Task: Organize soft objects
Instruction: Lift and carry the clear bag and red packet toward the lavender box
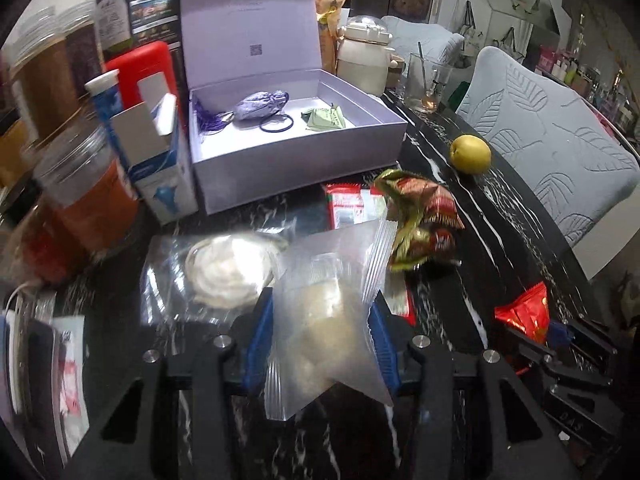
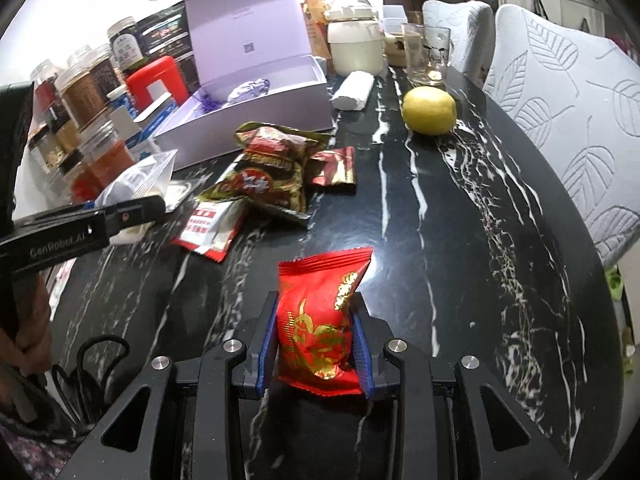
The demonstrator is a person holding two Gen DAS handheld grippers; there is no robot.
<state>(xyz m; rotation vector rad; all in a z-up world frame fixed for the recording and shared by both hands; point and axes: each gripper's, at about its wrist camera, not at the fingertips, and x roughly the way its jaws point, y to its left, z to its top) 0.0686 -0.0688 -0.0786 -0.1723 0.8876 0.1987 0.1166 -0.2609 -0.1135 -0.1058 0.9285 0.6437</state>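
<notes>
two chairs point(image 2: 560, 92), one lavender box point(image 1: 296, 136), one yellow fruit point(image 2: 429, 111).

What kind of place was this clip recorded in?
Most likely a home dining area: a black marble-patterned table with quilted dining chairs pulled up, cluttered with lidded food jars, snack packets and a drinking glass.
</notes>
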